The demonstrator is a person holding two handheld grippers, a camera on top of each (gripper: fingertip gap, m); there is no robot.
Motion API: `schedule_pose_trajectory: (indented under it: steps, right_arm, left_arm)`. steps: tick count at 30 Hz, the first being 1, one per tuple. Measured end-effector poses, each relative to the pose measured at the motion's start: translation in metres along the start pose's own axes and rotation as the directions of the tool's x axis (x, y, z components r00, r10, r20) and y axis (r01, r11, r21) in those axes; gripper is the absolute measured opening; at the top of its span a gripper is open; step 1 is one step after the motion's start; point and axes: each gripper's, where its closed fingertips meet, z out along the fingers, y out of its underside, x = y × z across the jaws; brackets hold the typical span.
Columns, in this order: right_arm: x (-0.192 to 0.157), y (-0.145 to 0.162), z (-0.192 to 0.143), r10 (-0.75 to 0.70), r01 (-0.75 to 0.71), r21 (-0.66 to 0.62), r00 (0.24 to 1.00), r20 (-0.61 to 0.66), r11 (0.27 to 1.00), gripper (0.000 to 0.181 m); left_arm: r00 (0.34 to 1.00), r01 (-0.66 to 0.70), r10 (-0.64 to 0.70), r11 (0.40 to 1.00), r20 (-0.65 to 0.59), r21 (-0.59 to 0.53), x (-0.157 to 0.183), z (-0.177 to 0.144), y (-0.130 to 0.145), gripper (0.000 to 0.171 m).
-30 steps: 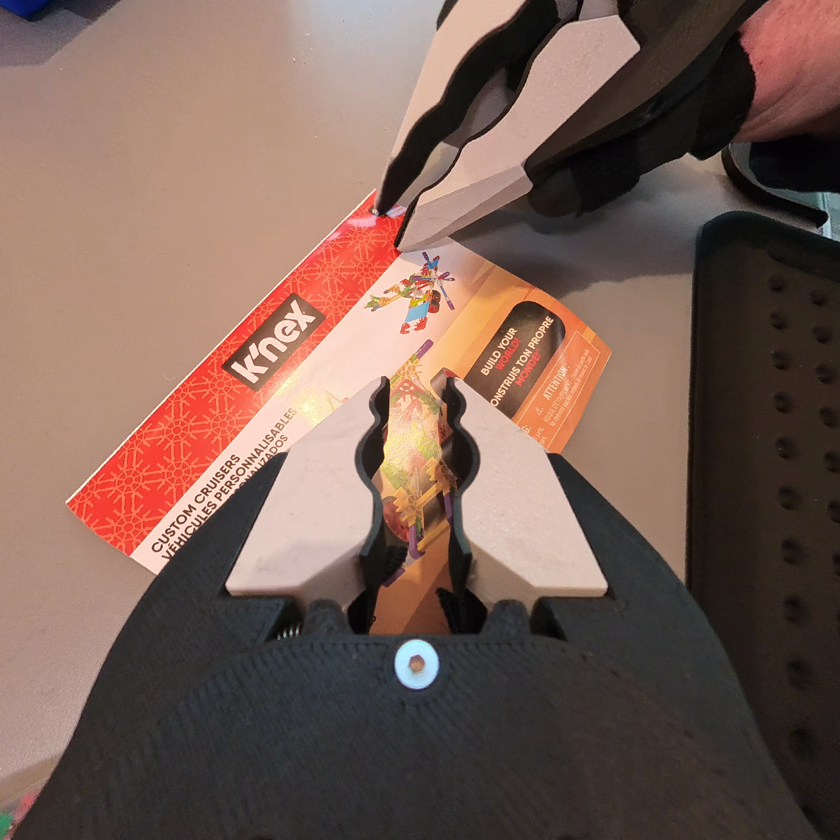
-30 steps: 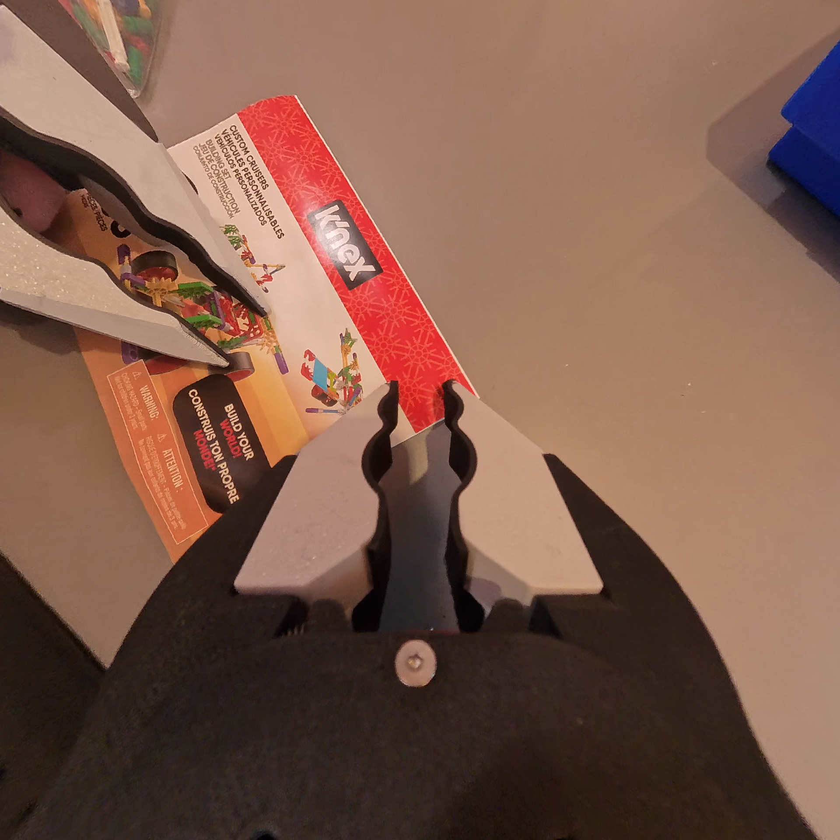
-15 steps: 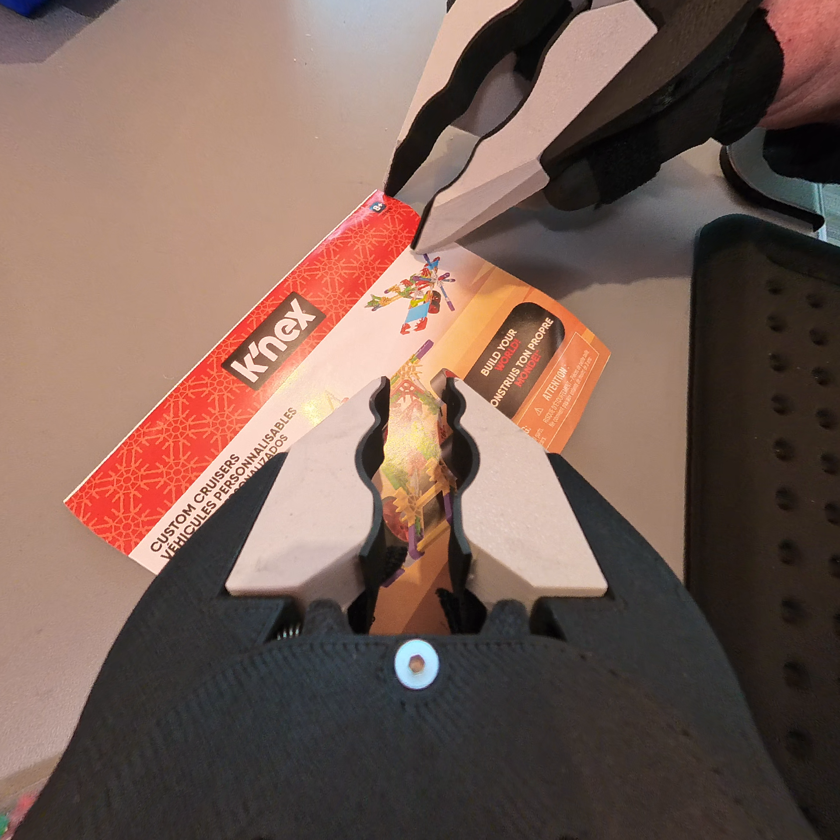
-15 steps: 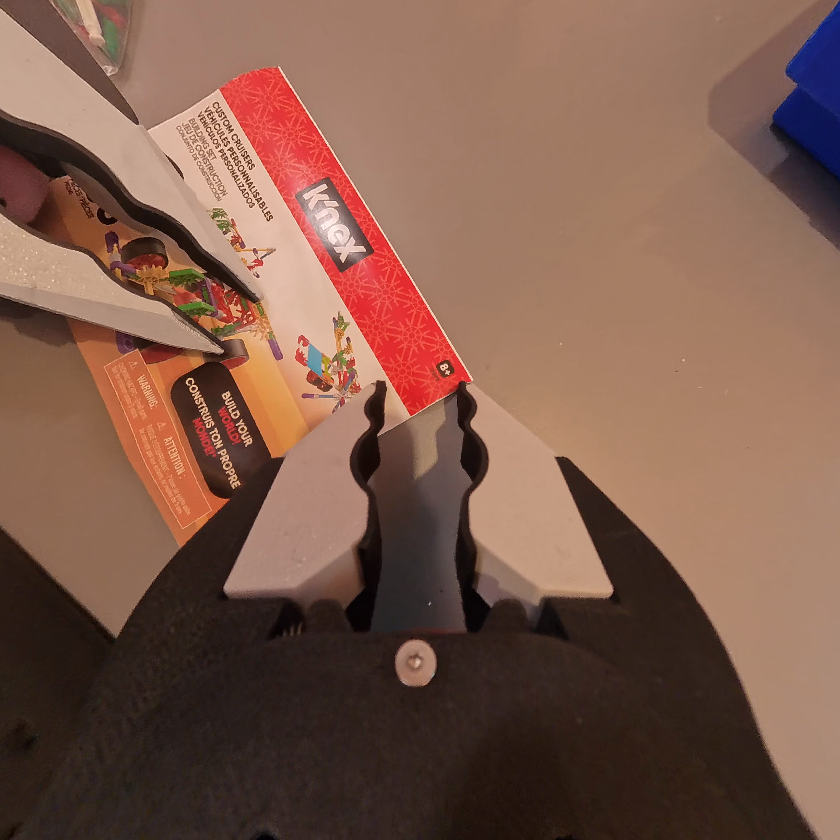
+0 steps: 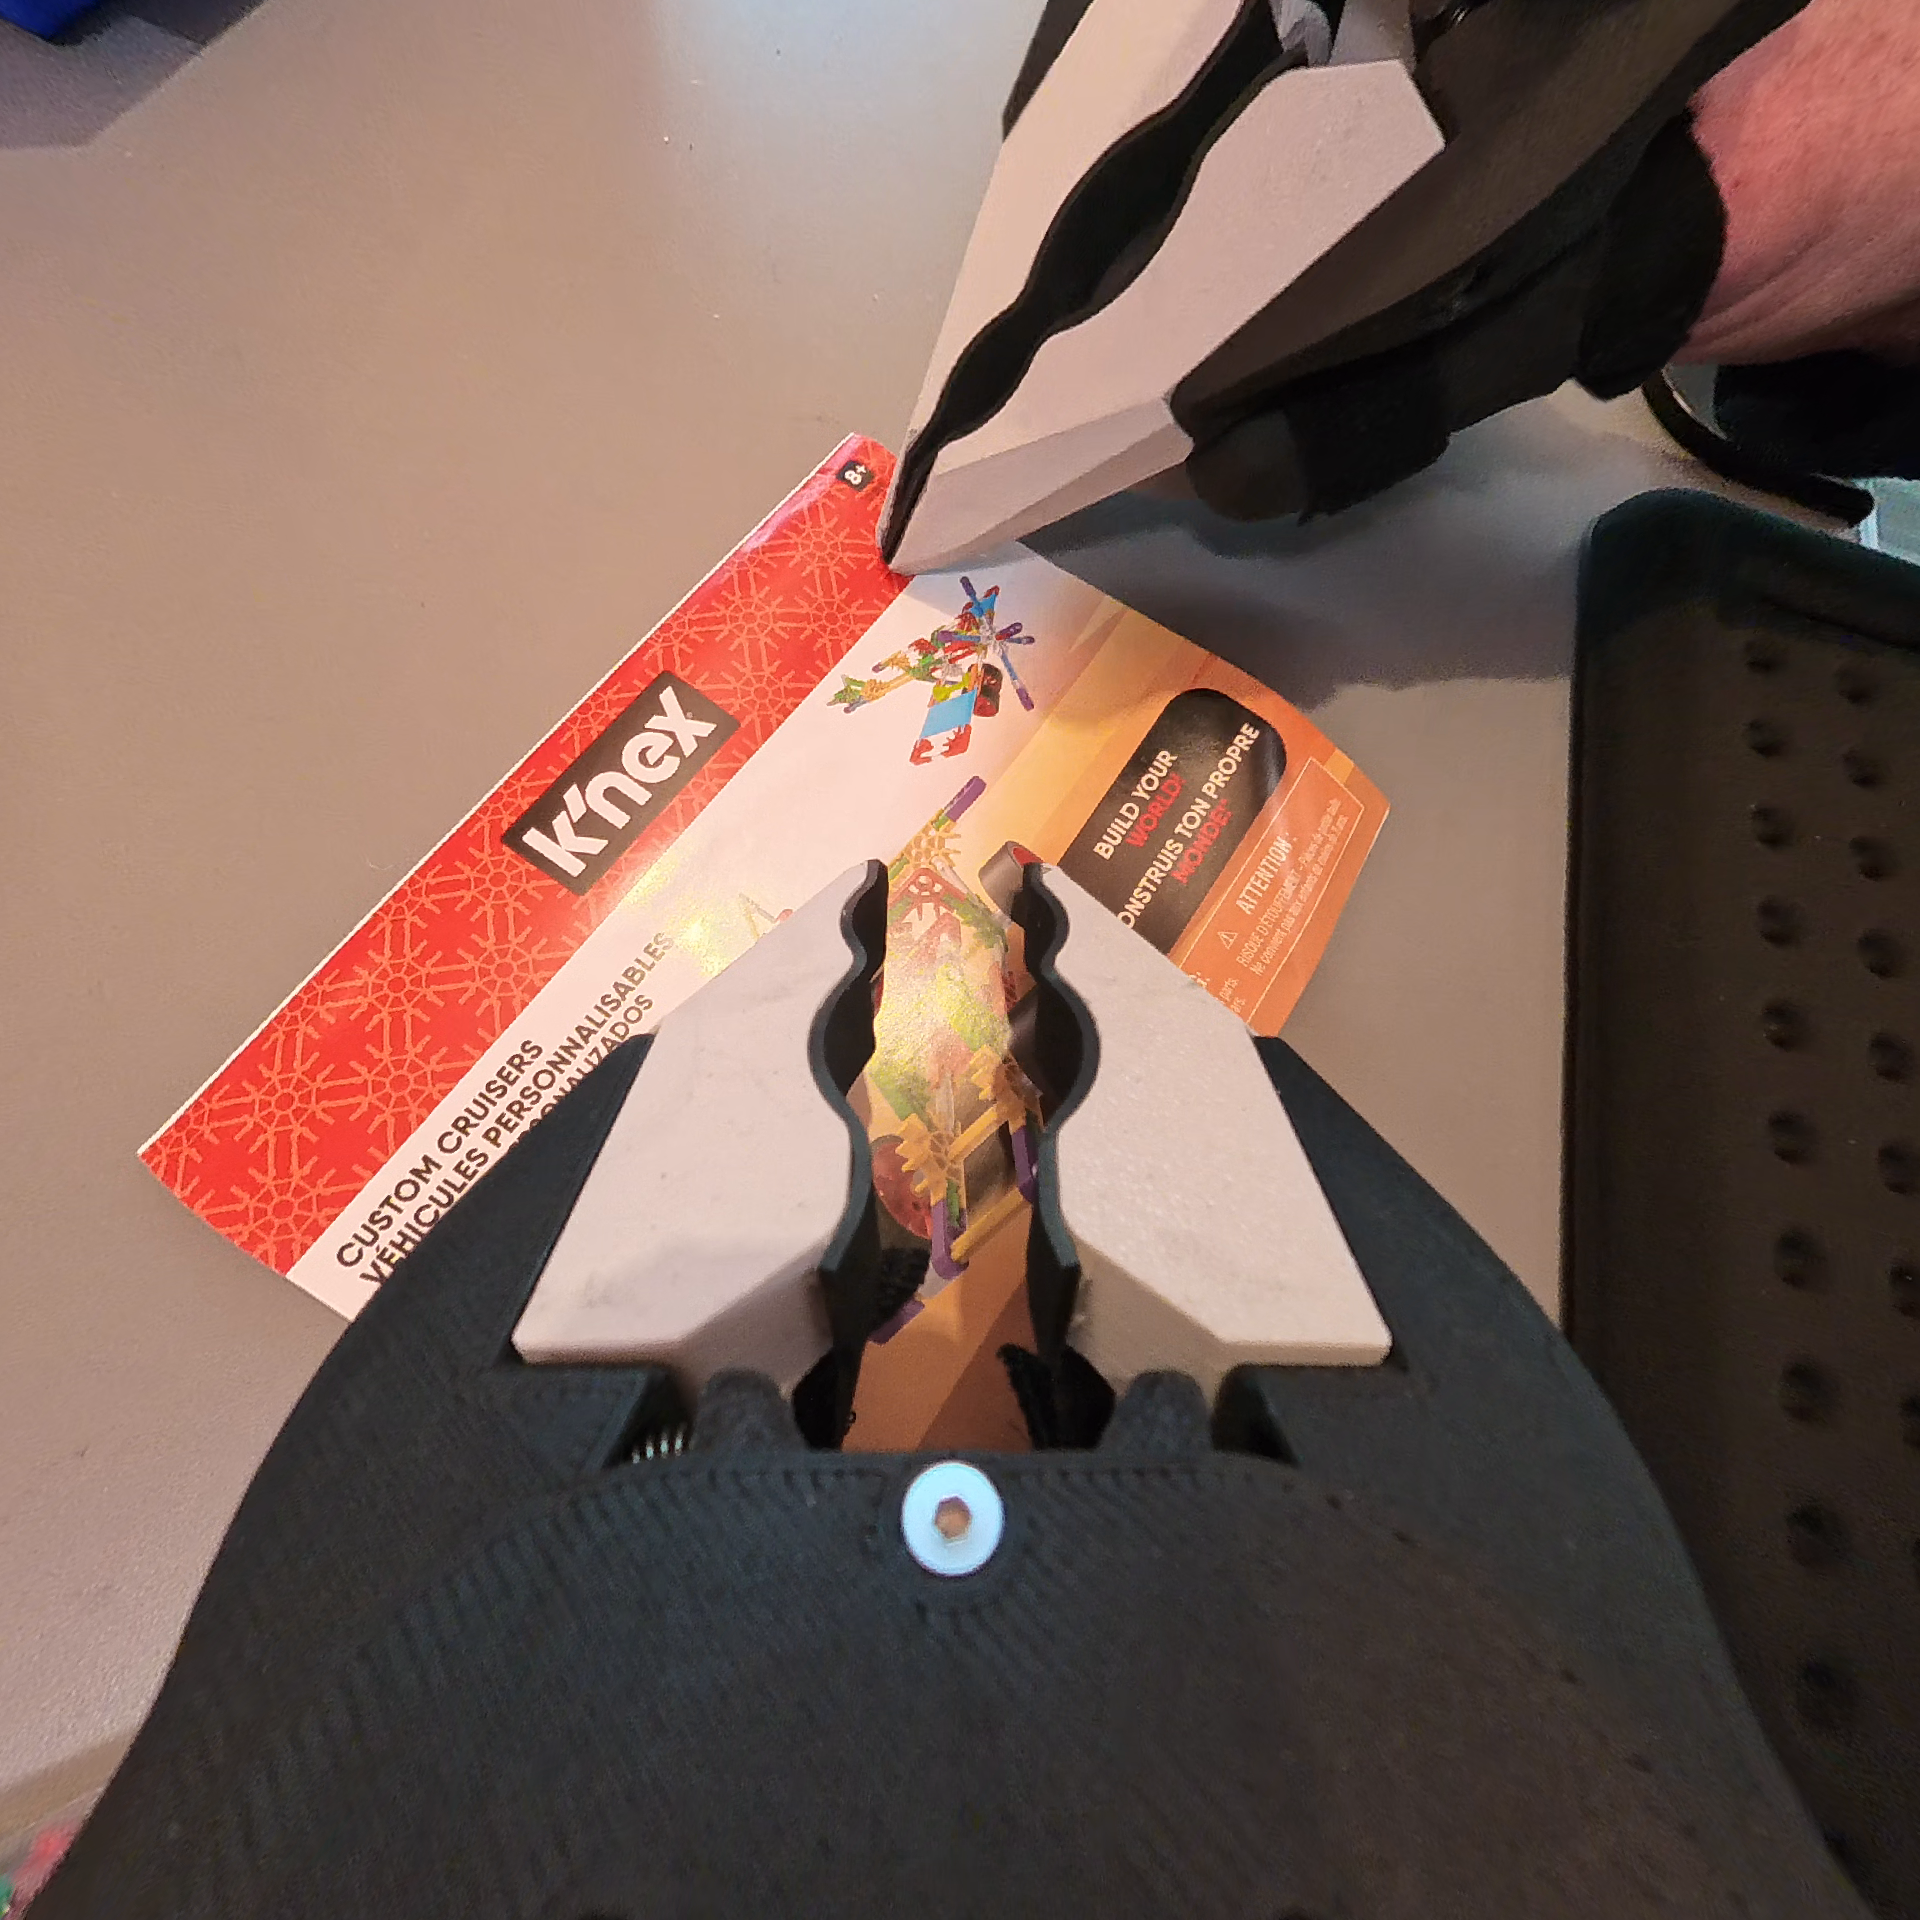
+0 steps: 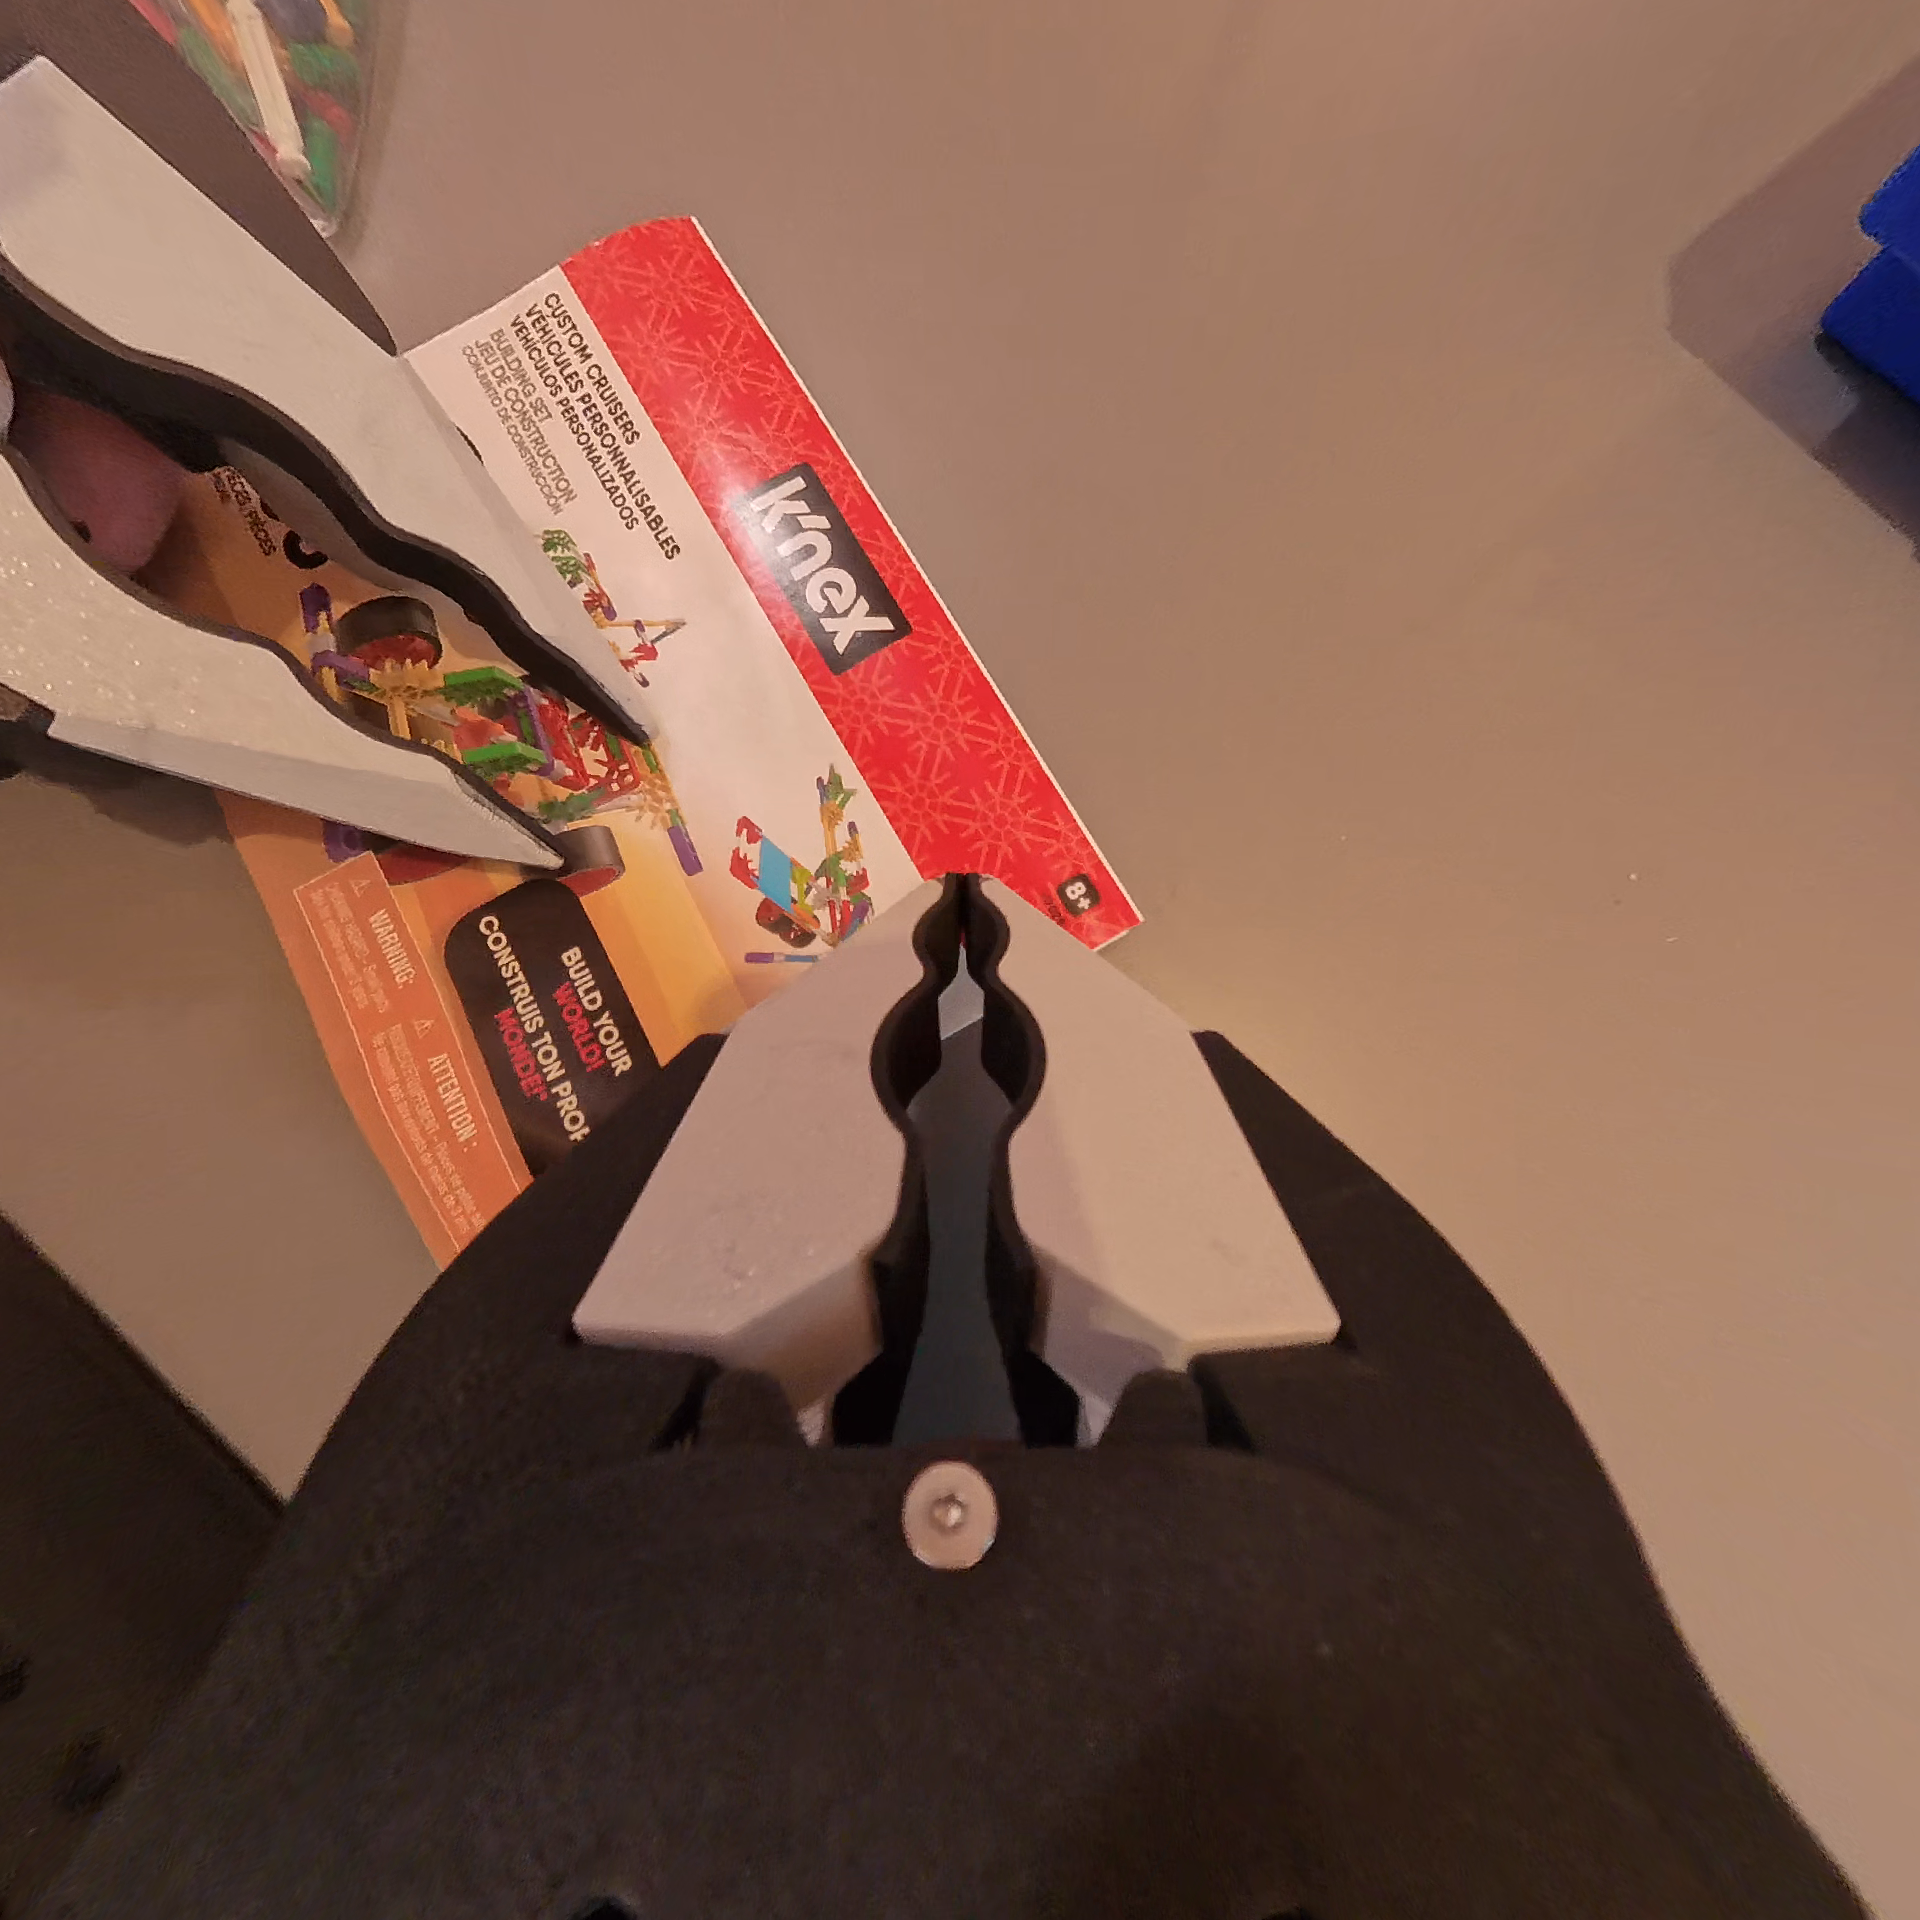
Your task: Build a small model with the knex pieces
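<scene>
The right gripper is now pinching the near short edge of the glossy red, white and orange printed leaflet lying on the grey-brown counter, close to its red corner; its two grey fingers with wavy black pads are drawn together at the tips, with the paper's edge caught between them. A second ago those fingers were standing apart just off the leaflet's edge, and half a second ago they were wider still around the corner, so the closing has only just happened and the right gripper now appears to have a hold on the sheet. The left gripper is hovering low over the leaflet's middle, its fingers spread with the printed picture showing through the gap, and it has not shifted over the last second; whether its tips are pressing the paper down cannot be told. The leaflet itself is lying flat and has kept its place and angle on the counter. A gloved hand is gripping the right gripper from behind in the left wrist view. A black perforated tray is sitting just beside the leaflet, a clear bag of coloured plastic pieces is lying beyond the left gripper, and a blue box is resting well apart at the counter's far side.
</scene>
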Motion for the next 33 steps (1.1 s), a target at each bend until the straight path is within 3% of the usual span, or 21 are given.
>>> schedule_pose_trajectory:
  steps: [1,3,5,12,33]
  right_arm:
    - [0.001,-0.001,0.0,0.004,-0.004,-0.004,1.0,-0.004,1.0,0.0]
    - [0.008,-0.001,-0.002,0.008,-0.008,-0.005,0.999,-0.033,1.0,0.035]
    - [0.013,0.002,-0.002,-0.004,0.003,-0.022,1.0,-0.023,1.0,0.046]
    - [0.013,0.002,-0.001,-0.059,0.063,-0.094,0.997,0.041,0.994,0.033]
    - [0.012,0.001,-0.002,-0.13,0.13,-0.061,0.991,-0.002,0.99,0.015]
  left_arm:
    - [1.0,-0.001,0.001,1.0,0.0,0.0,0.0,0.0,0.0,0.024]
    - [1.0,-0.005,0.005,1.0,0.001,0.0,0.0,0.0,0.0,0.025]
    - [1.0,-0.008,0.008,1.0,0.001,0.0,0.001,0.0,0.0,0.026]
    - [1.0,0.003,-0.003,1.0,-0.011,0.002,0.001,0.0,0.0,0.025]
    - [1.0,-0.003,0.003,1.0,0.0,0.005,0.0,0.0,0.0,0.025]
